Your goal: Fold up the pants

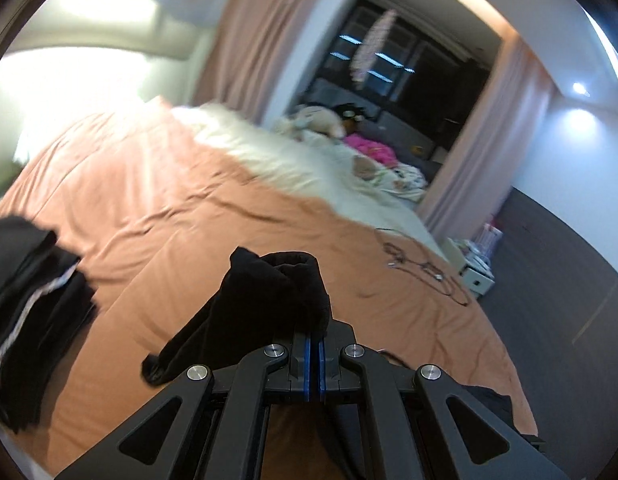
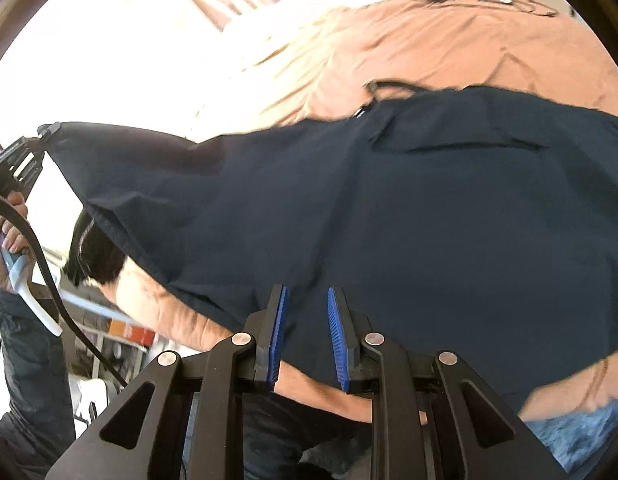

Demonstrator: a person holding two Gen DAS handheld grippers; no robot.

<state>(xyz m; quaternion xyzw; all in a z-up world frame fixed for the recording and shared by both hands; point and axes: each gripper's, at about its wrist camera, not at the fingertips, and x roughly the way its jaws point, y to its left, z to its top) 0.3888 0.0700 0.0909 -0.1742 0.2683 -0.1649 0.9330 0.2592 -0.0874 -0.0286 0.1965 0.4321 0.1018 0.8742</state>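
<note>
Navy pants [image 2: 389,208] hang spread over the orange bed [image 2: 449,48], one corner clamped in the left hand-held gripper [image 1: 316,344], near hem between the right hand-held gripper [image 2: 307,332]'s parted pads, bedspread beyond lying bare.

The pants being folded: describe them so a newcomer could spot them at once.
Start at the bed with the orange-brown cover. Spread over its near side lie the dark navy pants, one corner lifted up by the left gripper. Unlike the black clothes stack further along the bed, they lie open and show a slit pocket.
</note>
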